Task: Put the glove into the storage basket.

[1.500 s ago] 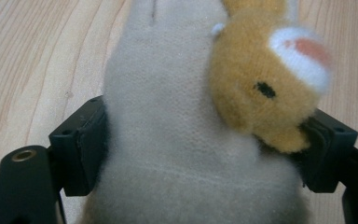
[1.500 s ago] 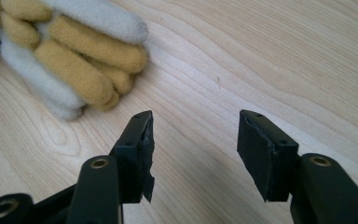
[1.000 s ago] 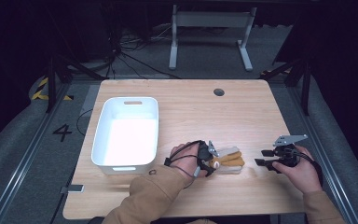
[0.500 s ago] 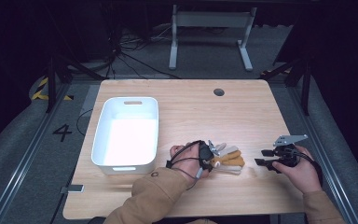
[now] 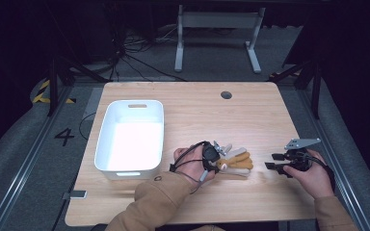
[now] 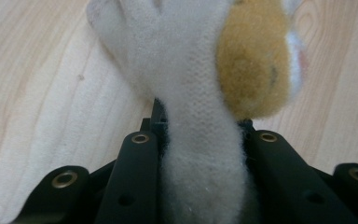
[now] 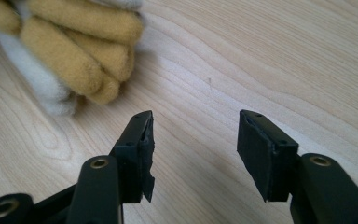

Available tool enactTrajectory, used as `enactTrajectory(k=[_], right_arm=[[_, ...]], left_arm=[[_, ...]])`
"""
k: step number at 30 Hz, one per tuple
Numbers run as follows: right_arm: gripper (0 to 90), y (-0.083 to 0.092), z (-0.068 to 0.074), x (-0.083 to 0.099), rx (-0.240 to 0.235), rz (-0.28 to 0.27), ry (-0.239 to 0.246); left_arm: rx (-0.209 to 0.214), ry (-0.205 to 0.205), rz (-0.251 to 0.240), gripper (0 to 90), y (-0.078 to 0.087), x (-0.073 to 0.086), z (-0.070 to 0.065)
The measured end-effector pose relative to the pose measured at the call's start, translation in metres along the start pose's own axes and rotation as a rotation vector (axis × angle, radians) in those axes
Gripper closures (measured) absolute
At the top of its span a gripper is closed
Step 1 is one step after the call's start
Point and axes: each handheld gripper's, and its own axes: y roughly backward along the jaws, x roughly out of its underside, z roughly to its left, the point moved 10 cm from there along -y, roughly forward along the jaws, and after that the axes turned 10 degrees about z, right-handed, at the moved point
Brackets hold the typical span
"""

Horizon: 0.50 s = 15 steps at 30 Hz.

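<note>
- The gloves (image 5: 235, 161), cream and mustard, lie on the table (image 5: 197, 115) in the high view, long axis left to right, touching the left gripper (image 5: 215, 158); the white bin (image 5: 131, 137) sits further left.
- Left gripper view: jaws, having just been closing, are clamped on the cream glove's cuff (image 6: 200, 154).
- Right gripper view: the right gripper (image 7: 193, 135) stands apart, empty, gloves ahead-left.
</note>
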Motion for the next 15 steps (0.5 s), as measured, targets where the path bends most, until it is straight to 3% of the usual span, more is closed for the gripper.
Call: enactTrajectory(k=[11, 15], right_arm=[[46.9, -0.001, -0.004, -0.006, -0.009, -0.008, -0.006], [46.9, -0.004, -0.005, -0.012, -0.015, -0.013, 0.001]], left_arm=[[-0.012, 0.07, -0.036, 73.3, 0.041, -0.002, 0.011], [-0.011, 0.077, -0.05, 73.1, 0.058, -0.002, 0.012]])
